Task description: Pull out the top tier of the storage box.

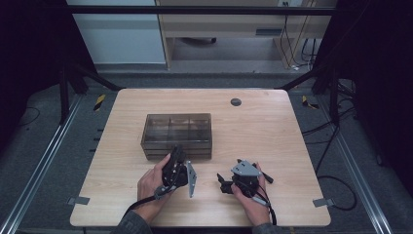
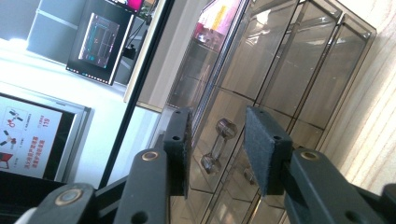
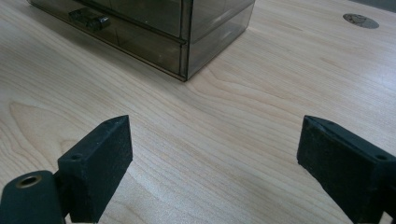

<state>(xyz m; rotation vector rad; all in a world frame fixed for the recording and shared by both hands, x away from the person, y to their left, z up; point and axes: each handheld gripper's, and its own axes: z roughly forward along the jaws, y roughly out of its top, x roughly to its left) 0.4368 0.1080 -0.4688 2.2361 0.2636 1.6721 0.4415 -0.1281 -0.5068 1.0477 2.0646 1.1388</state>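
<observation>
Drawer handle [image 2: 218, 145] sits between left claw's [image 2: 217, 151] half-open pads, untouched.

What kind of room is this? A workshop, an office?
Probably a lab set up for recording: a wooden table ringed by a dark metal frame, cables across the floor, and a monitor beside a wall poster.

Light wooden desk [image 1: 272, 141], rounded corners, sitting on grey floor [image 1: 44, 161]; round grommet [image 1: 235, 102] lying near its far edge. Black frame posts [image 1: 64, 92] standing off both far corners. Cables [image 1: 336, 141] trailing along the right edge. Wooden shelf unit [image 1: 224, 27] and pale wall panel [image 1: 117, 39] standing beyond. Dim light falling.
</observation>
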